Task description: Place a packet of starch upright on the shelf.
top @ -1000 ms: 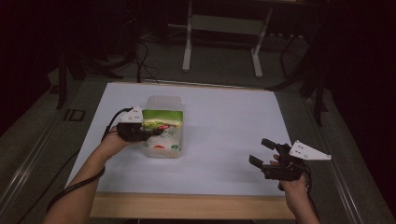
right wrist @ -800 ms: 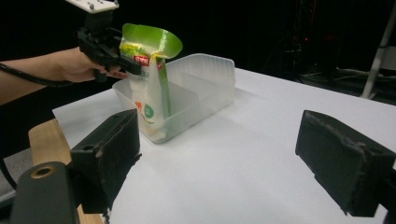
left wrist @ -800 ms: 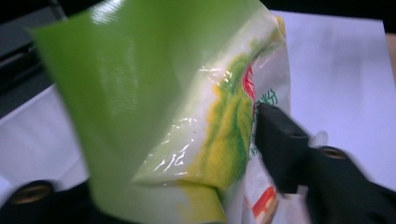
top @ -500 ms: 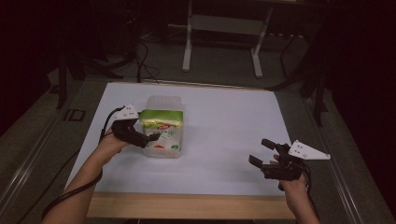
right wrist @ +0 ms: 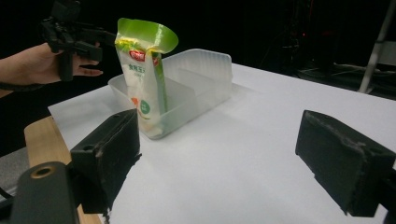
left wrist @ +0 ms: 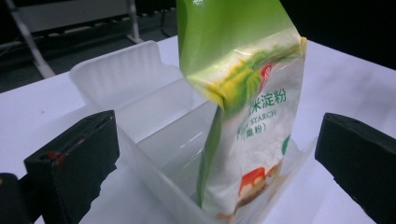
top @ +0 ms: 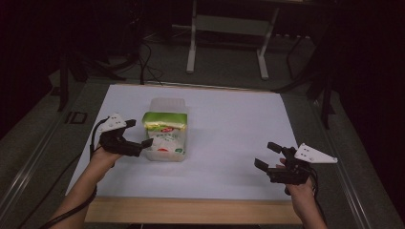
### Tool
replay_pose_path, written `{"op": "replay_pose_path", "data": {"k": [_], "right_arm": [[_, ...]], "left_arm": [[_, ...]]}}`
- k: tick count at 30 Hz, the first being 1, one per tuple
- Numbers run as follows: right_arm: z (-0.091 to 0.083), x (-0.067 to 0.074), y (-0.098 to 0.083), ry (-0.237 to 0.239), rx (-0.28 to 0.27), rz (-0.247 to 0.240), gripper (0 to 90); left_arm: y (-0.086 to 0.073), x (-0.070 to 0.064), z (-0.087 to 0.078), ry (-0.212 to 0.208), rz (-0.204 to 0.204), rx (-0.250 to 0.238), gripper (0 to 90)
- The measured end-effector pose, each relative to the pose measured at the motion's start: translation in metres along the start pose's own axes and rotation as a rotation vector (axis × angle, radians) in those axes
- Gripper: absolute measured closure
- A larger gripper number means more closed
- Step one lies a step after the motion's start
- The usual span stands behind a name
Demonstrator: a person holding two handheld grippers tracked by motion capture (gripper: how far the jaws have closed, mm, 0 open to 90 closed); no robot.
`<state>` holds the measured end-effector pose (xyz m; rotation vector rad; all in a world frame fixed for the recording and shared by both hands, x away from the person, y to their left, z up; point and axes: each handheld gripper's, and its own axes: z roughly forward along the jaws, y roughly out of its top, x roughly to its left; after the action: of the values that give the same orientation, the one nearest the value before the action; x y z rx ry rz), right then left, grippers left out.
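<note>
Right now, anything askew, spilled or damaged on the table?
No spill or damage shows. The starch bag stands in the near compartment of the clear bin, leaning, its green top curled over. The left gripper sits open beside it; the right gripper is open, apart over the white mat.

A green-and-white starch pouch (left wrist: 243, 107) stands upright in the near compartment of a clear plastic divided bin (top: 167, 106) — its green top flopped over. The bin sits left of centre on the white table — far compartment empty.
</note>
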<state>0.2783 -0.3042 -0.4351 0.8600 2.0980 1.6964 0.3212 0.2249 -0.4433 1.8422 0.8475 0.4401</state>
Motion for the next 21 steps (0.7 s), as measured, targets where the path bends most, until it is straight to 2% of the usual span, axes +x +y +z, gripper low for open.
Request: {"op": "replay_pose_path", "data": {"k": [8,12,13,19,21], "right_arm": [[0.001,0.0,-0.001,-0.002,0.003,-0.001,13.6],[0.001,0.001,-0.001,-0.001,0.008,-0.006,13.6],[0.001,0.001,-0.001,-0.002,0.008,-0.006,13.6],[-0.001,0.0,-0.001,-0.007,0.004,-0.001,13.6],[-0.001,0.001,-0.001,-0.007,0.005,-0.002,13.6]], "left_arm": [[-0.01,-0.015,-0.019,0.012,-0.012,-0.029,0.1],[-0.023,-0.027,-0.03,0.034,-0.005,-0.039,0.0],[-0.026,-0.03,-0.033,0.037,0.011,-0.044,0.0],[-0.043,-0.048,-0.045,-0.005,0.043,-0.046,0.0],[-0.046,-0.054,-0.047,-0.022,0.031,-0.06,0.1]]}}
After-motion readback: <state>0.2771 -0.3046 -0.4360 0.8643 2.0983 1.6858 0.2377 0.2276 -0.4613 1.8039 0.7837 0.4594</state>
